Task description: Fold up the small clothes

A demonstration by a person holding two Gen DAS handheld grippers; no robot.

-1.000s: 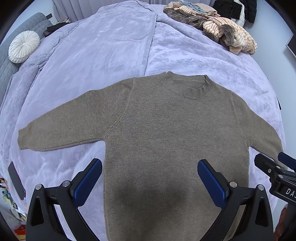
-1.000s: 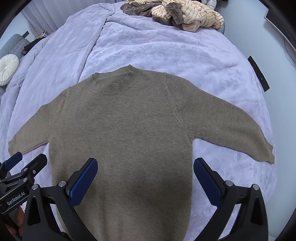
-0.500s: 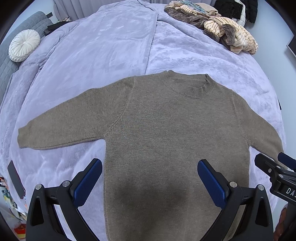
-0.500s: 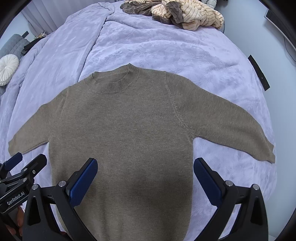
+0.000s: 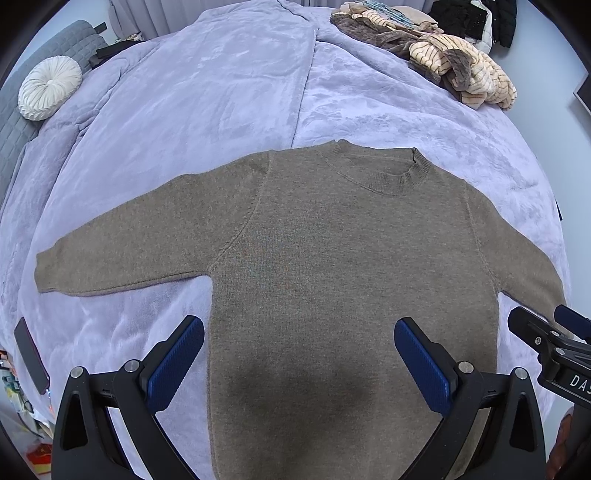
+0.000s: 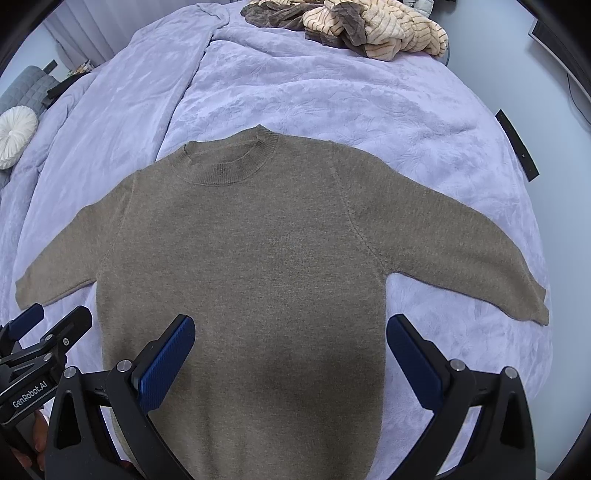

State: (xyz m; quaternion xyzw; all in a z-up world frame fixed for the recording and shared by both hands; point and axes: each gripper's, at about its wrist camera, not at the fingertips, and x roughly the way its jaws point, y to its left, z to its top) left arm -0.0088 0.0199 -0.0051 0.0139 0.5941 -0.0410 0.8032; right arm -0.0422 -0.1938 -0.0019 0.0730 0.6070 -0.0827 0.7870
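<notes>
A small brown knit sweater (image 5: 332, 258) (image 6: 258, 258) lies flat and face up on a lilac bed cover (image 5: 221, 92) (image 6: 332, 92), collar away from me, both sleeves spread out sideways. My left gripper (image 5: 299, 350) hovers above the sweater's lower body, open, blue pads wide apart and holding nothing. My right gripper (image 6: 291, 347) hangs over the same lower part, also open and empty. Each gripper shows at the edge of the other's view, the right gripper (image 5: 554, 339) and the left gripper (image 6: 40, 332). The hem is hidden below both views.
A heap of striped beige and brown clothes (image 5: 454, 62) (image 6: 369, 26) sits at the far end of the bed. A round white cushion (image 5: 50, 86) rests on a grey seat at left. A dark phone (image 5: 31, 354) lies near the left bed edge, a black strip (image 6: 517, 146) at right.
</notes>
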